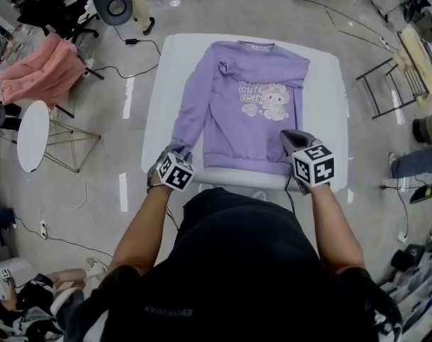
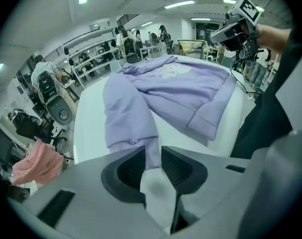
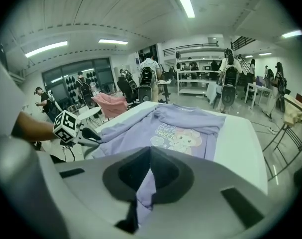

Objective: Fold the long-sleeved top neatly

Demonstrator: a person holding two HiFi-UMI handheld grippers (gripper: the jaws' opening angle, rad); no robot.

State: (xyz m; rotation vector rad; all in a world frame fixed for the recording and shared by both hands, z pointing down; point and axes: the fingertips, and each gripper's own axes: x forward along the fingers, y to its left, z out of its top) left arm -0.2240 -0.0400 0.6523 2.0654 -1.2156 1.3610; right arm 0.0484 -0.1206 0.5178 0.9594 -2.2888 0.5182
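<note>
Surface: white table (image 1: 329, 112) on a glossy floor.
Top: purple long-sleeved top (image 1: 255, 130) lay flat on the table, print up, 1 sleeve across the chest.
Left gripper (image 2: 153, 156): jaws partly apart, the other sleeve's cuff (image 2: 136, 146) between the tips, unpinched.
Right gripper (image 3: 150, 156): jaws together, nipping fabric at the near hem (image 1: 237, 168).
Beyond: pink garment (image 1: 41, 73) on a chair, far left.

Your left gripper (image 2: 151, 156) tips steeply downward, its jaws standing apart. Your right gripper (image 3: 150, 156) sits off to the left gripper's right and higher, tilted less sharply, jaws pressed together. Your bare forearms (image 1: 141, 226) both reach forward.
</note>
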